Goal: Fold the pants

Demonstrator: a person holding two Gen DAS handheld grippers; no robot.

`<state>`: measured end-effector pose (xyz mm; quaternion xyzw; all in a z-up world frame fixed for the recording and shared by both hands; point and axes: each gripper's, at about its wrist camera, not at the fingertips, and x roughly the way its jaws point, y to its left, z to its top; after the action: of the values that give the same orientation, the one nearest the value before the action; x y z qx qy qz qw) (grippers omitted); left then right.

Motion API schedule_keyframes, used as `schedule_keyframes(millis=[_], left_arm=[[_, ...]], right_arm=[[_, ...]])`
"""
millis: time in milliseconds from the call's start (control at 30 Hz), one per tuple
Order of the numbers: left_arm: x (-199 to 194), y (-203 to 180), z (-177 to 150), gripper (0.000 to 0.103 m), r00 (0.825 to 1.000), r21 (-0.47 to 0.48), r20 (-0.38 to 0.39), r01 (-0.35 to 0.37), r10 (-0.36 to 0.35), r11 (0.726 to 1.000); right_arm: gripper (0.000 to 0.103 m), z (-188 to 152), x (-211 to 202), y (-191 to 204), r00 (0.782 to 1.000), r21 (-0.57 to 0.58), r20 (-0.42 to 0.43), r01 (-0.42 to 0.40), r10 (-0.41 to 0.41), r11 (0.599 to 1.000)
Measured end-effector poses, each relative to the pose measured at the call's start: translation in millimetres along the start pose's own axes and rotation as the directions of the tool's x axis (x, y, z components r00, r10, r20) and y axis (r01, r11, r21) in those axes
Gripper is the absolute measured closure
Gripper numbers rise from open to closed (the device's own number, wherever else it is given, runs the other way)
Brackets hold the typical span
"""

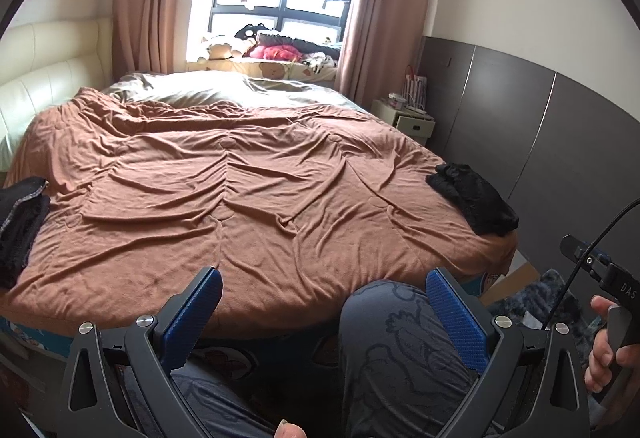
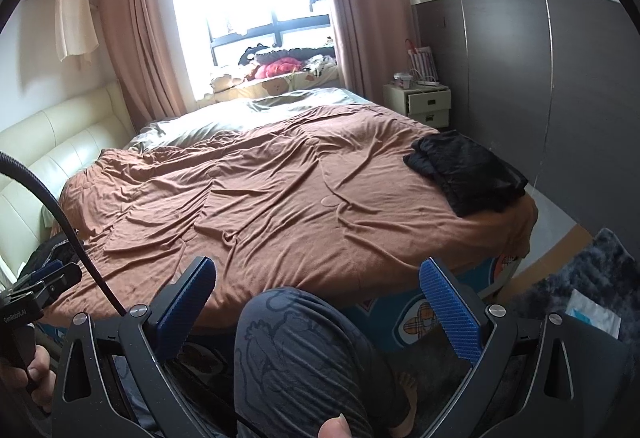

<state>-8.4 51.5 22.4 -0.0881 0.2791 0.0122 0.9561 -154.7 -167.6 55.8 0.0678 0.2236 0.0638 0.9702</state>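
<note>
A folded black pair of pants [image 1: 472, 198] [image 2: 464, 170] lies on the bed's near right corner. A looser heap of dark clothing [image 1: 20, 226] [image 2: 48, 250] sits at the bed's left edge. My left gripper [image 1: 323, 276] hangs open before the bed's front edge, nothing between its blue pads. My right gripper [image 2: 318, 264] is also open and holds nothing. Both hover over the person's knees [image 1: 400, 338] [image 2: 300, 350], well short of either garment. Each gripper's body shows at the edge of the other's view.
A wrinkled brown cover [image 1: 240, 178] spreads over the bed, with a cream headboard [image 1: 48, 78] on the left. A nightstand [image 2: 424, 102] with open drawers and grey wall panels [image 2: 540, 98] stand on the right. Plush toys line the window sill. A dark rug [image 2: 580, 278] covers the floor.
</note>
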Motion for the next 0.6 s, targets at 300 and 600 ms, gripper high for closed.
schedule_keyframes(millis=[300,600], left_arm=[[-9.8,-2.9,3.8,0.0,0.999,0.018,0.031,-0.035,0.034,0.999],[-16.7,-9.2,4.9,0.0,0.998,0.034,0.046,-0.046,0.045,0.998]], right_arm=[[0.0,-6.5,0.1,1.1,1.0,-0.025,0.007,0.011,-0.011,1.0],[0.0,-8.9,-3.8,0.1,1.0,-0.037,0.015,0.008,-0.008,0.999]])
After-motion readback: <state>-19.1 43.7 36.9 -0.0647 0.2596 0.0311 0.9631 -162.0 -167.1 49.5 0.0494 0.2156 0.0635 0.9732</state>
